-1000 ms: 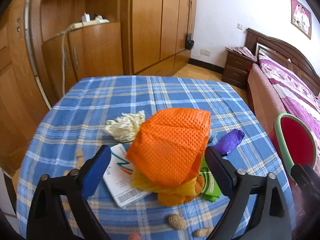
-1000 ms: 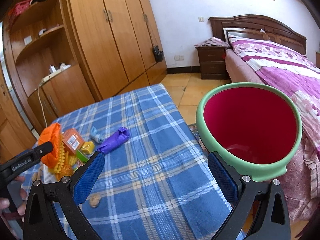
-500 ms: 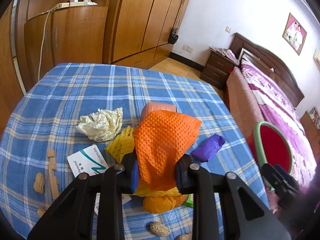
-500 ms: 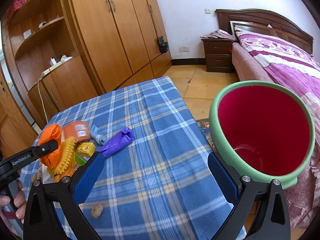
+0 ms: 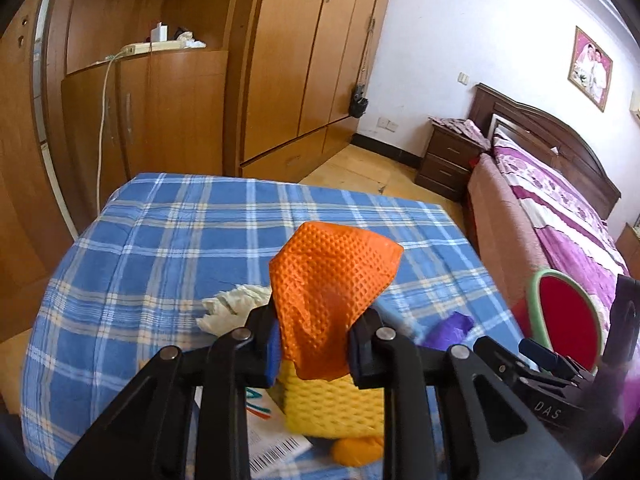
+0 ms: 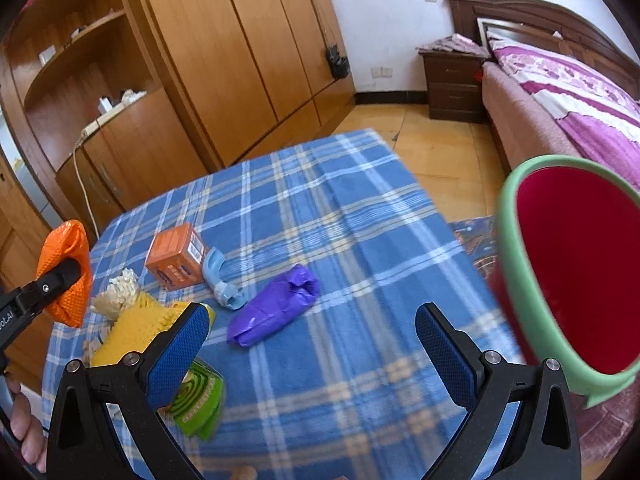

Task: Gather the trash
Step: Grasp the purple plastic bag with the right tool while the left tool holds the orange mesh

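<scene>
My left gripper (image 5: pixel 314 344), jaws just closed, pinches the orange foam net (image 5: pixel 332 300); my right gripper (image 6: pixel 312 344) hangs open. Next: carry it right to the red bin (image 6: pixel 576 272).

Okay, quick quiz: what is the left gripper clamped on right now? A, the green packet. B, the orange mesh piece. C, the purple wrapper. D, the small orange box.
B: the left gripper has its jaws pressed onto the orange mesh piece, raised off the table, while the purple wrapper lies on the cloth.
</scene>
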`<state>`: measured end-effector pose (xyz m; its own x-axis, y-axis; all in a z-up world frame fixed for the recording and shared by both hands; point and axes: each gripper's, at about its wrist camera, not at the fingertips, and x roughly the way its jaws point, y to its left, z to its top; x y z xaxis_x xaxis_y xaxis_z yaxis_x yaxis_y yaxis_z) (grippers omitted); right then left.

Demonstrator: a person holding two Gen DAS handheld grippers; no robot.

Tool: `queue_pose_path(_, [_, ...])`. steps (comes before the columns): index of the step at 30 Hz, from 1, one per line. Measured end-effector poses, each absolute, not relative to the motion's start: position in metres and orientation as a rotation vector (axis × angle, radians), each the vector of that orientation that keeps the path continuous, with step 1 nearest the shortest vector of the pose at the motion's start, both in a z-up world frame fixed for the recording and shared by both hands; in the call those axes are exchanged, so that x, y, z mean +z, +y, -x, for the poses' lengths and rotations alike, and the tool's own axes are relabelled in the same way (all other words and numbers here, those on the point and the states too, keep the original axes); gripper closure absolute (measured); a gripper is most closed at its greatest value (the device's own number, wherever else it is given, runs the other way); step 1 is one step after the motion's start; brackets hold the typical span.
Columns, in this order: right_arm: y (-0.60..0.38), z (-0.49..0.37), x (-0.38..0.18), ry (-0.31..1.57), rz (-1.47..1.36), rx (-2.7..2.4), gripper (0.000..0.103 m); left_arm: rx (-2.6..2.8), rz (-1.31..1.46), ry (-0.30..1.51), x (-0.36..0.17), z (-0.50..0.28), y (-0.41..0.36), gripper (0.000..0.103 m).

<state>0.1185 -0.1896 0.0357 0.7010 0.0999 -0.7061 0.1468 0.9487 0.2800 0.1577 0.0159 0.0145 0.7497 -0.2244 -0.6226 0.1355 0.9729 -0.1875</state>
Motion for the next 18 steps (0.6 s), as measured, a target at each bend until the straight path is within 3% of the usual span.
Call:
queue_pose_path(6, [-0.172, -0.140, 0.017, 0.875, -0.302, -0.029, 0.017, -0.206, 0.146, 0.712, 0.000, -0.167, 0.026, 0.078])
queue_pose_path(8, [-0.167, -0.144, 0.011, 0.898, -0.287, -0.030, 0.030, -0.216, 0.145, 0.715, -0.003, -0.170, 0.026, 0.078])
queue_pose_path(10, [-0.163, -0.145, 0.009, 0.896, -0.264, -0.043, 0.035, -0.232, 0.146, 0.720, -0.005, -0.172, 0.024, 0.078])
queue_pose_path(14, [-0.160, -0.145, 0.009, 0.897, -0.239, -0.055, 0.068, -0.269, 0.138, 0.725, -0.007, -0.173, 0.018, 0.078])
queue_pose_path(18, [-0.166, -0.143, 0.008, 0.891, -0.260, -0.041, 0.080, -0.291, 0.126, 0.720, -0.005, -0.170, 0.011, 0.078])
